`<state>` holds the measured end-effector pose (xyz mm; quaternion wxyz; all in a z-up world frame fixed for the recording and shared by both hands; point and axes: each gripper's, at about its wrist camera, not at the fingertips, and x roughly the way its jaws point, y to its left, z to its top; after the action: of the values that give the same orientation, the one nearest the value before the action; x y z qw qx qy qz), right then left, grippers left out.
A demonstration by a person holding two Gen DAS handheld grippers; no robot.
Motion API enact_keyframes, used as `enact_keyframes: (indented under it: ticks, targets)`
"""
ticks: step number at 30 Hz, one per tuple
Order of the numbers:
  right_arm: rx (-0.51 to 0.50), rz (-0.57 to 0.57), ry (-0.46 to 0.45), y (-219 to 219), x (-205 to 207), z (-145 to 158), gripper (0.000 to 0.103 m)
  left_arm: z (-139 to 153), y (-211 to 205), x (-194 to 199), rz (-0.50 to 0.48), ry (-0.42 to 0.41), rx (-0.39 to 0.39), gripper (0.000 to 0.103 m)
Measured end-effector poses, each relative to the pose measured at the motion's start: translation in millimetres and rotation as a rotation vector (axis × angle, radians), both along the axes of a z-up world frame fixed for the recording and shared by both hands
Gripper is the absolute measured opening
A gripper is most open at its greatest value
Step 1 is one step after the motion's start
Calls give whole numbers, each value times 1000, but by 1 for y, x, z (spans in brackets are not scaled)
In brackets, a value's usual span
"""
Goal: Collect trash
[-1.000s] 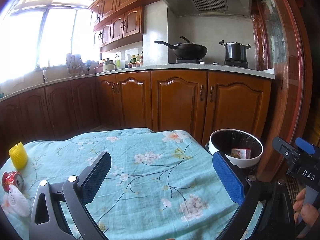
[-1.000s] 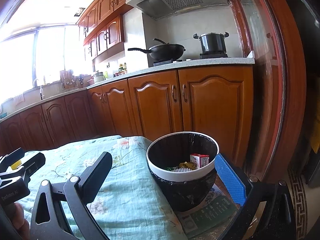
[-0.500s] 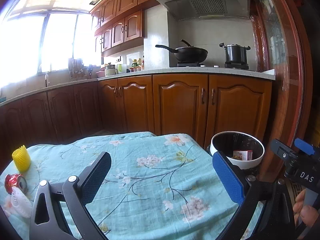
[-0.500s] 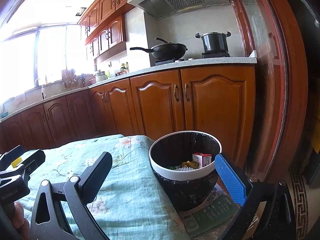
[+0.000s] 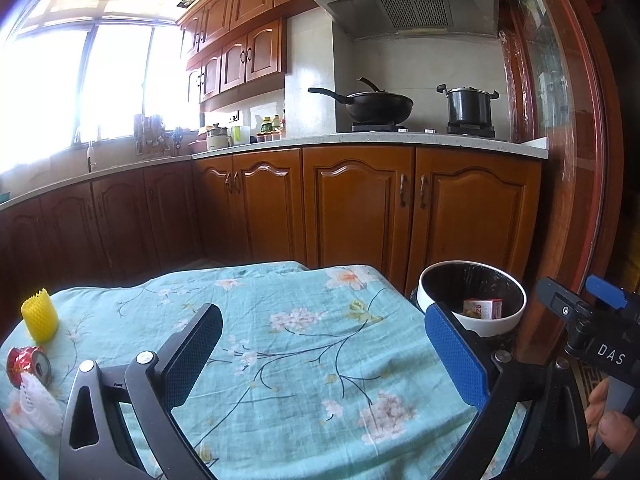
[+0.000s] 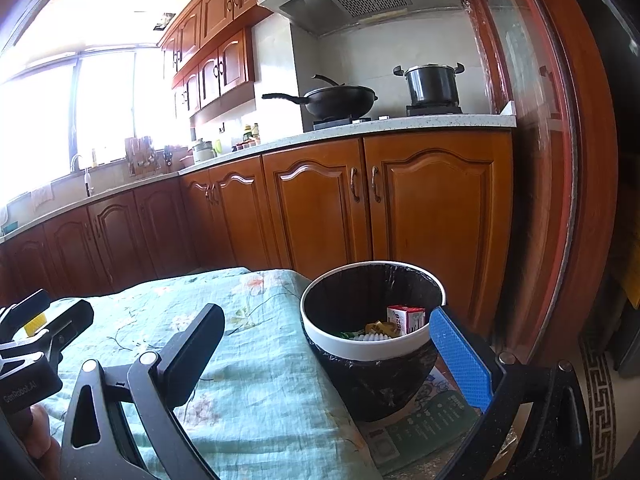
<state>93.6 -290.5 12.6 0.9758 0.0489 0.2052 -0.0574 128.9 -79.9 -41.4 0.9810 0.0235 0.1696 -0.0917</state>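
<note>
Crushed red can (image 5: 28,365) lower left, shiny and dented
Left gripper (image 5: 324,354) and right gripper (image 6: 328,354) both spread wide, holding nothing

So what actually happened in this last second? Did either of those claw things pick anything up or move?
Nothing was picked up or dropped. Both views tilted slightly upward, so the table and bin sit lower in each picture. The left gripper and right gripper stay wide open and empty. The yellow foam sleeve, crushed red can and white foam net lie unmoved on the floral tablecloth; the trash bin keeps its carton.
</note>
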Motion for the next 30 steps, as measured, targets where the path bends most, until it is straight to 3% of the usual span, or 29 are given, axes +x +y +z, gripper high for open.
enact_keyframes:
  ticks: [30]
  targets:
    - [7, 6, -7, -1, 0, 3, 103, -1, -3, -2, -3, 1, -2, 102]
